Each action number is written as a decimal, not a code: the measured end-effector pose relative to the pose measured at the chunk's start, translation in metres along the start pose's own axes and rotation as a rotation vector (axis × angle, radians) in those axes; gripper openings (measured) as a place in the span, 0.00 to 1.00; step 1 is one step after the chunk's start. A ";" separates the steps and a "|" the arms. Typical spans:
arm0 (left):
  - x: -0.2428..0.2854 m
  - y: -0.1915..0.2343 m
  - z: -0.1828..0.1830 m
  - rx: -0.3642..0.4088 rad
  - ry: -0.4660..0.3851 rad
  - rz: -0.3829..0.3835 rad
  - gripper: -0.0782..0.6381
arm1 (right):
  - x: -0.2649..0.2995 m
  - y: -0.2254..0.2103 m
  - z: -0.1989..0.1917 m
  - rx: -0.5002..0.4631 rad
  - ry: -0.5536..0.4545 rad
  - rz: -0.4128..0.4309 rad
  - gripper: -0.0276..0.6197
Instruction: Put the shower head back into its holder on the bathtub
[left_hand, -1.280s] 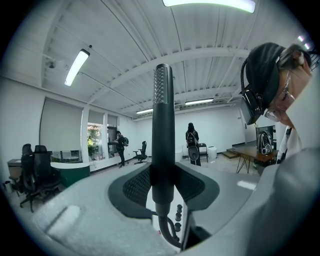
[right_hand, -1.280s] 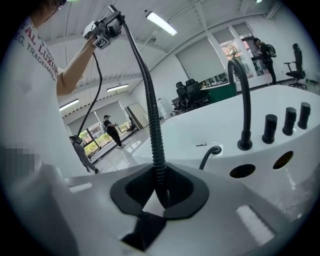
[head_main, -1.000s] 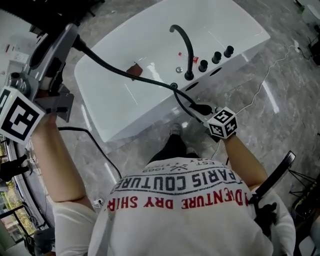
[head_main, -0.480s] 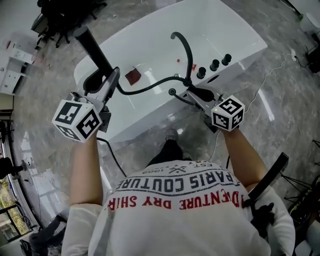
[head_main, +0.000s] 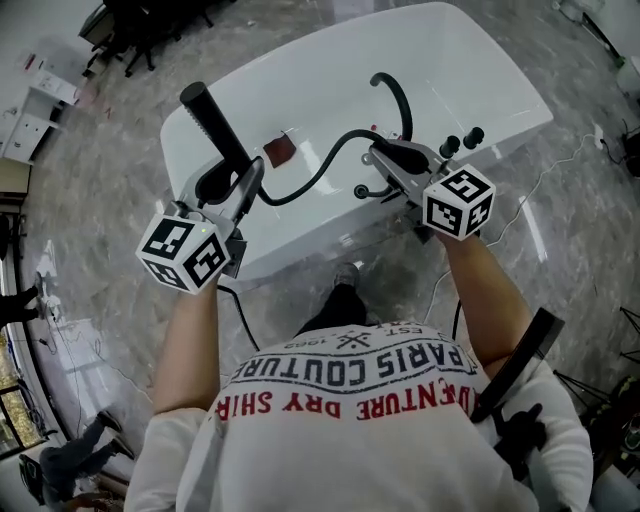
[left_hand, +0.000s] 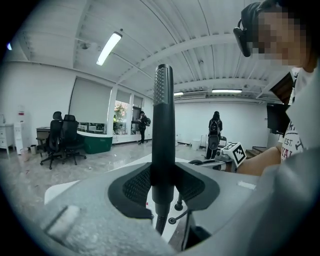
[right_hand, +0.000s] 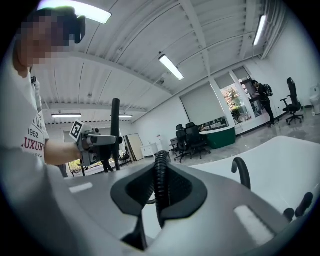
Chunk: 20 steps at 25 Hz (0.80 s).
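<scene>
Since a second ago the left gripper (head_main: 246, 180) has come down from high at the left edge of the head view to just over the near left end of the bathtub (head_main: 300, 65). The right gripper (head_main: 382, 153) has risen from in front of the tub's side wall to above the rim beside the knobs (head_main: 460, 142). The hose (head_main: 320, 170), then pulled out long and nearly straight, now sags in a loose curve between the two grippers. The left gripper's jaws are clamped on the lower handle of the black shower head (head_main: 213, 122). In the left gripper view it stands upright between the dark pads (left_hand: 134, 185), its perforated face at the top, with the hose leaving its bottom end. In the head view it slants up and away from the person, held in the air over the tub's left end and not seated in any fitting. The right gripper's jaws are nearly together and pinch the ribbed hose, which runs up between them in the right gripper view. That view also shows the curved black spout (right_hand: 242, 171) on the tub's rim to the right and the left gripper with the shower head off to the left. A small reddish-brown patch (head_main: 280, 150) lies inside the tub between the two grippers. Black office chairs (head_main: 150, 25) stand on the grey marbled floor (head_main: 110, 170) beyond the tub.
</scene>
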<state>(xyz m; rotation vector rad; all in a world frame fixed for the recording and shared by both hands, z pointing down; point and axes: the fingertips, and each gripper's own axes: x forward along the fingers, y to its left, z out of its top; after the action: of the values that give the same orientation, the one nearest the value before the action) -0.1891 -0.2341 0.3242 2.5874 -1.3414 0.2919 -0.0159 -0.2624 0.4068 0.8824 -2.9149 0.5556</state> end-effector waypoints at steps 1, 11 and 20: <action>0.000 0.003 -0.001 -0.007 -0.001 0.002 0.31 | 0.007 -0.002 0.004 0.004 -0.007 0.005 0.10; 0.004 0.042 -0.006 -0.064 -0.021 0.020 0.31 | 0.075 -0.017 0.032 0.058 -0.052 0.031 0.10; 0.015 0.066 -0.023 -0.114 -0.031 0.019 0.31 | 0.111 -0.030 0.035 0.154 -0.107 0.043 0.10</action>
<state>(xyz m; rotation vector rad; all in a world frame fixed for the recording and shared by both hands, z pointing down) -0.2368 -0.2763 0.3565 2.4962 -1.3530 0.1729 -0.0907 -0.3565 0.3995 0.8934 -3.0274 0.7683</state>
